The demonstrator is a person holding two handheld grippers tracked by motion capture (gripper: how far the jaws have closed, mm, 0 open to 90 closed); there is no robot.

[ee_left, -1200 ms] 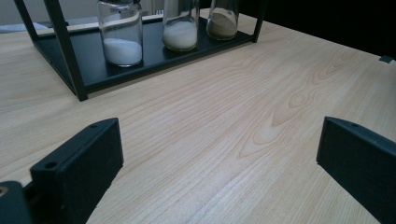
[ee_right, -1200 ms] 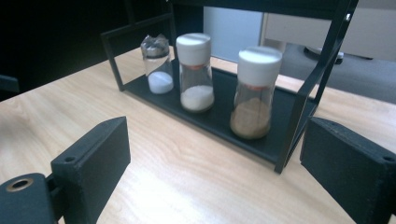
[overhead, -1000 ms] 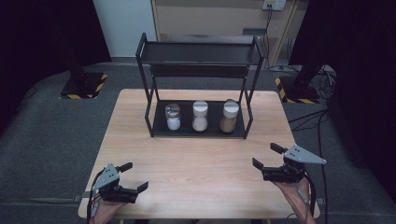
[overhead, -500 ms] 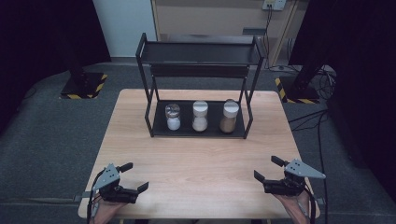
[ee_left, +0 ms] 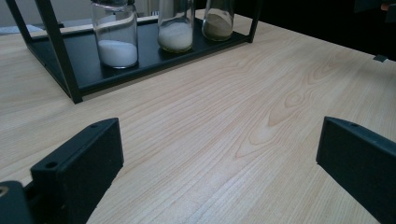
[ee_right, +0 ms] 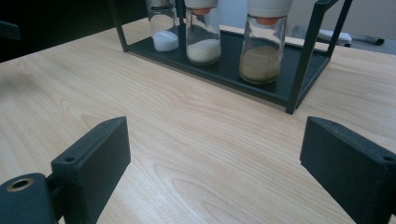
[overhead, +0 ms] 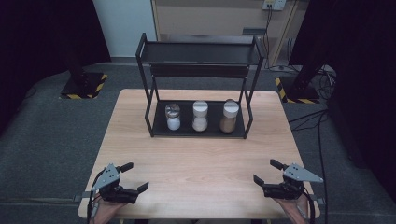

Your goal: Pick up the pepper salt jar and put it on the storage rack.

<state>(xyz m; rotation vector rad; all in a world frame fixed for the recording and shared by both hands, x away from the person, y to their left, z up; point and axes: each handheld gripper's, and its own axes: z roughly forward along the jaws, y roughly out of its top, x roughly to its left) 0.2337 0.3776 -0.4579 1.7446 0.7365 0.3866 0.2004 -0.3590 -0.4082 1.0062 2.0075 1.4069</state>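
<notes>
A black two-tier rack (overhead: 198, 70) stands at the far middle of the wooden table (overhead: 201, 163). On its lower shelf stand three glass jars: one with white powder (overhead: 173, 117) at the left, one with pale grains (overhead: 200, 116) in the middle, one with brown powder (overhead: 229, 116) at the right. The same jars appear in the left gripper view (ee_left: 115, 37) and the right gripper view (ee_right: 264, 44). My left gripper (overhead: 133, 177) rests open near the front left edge, with nothing between its jaws. My right gripper (overhead: 267, 171) is open near the front right edge, likewise holding nothing.
The rack's upper shelf (overhead: 201, 52) holds nothing. Dark floor surrounds the table, with yellow-striped stand bases (overhead: 84, 86) at the back left and cables (overhead: 322, 112) at the right. Bare wood (ee_left: 224, 126) lies between the grippers and the rack.
My right gripper has drawn back toward the front edge of the table and sunk lower. The left gripper has stayed put. Both remain open.
</notes>
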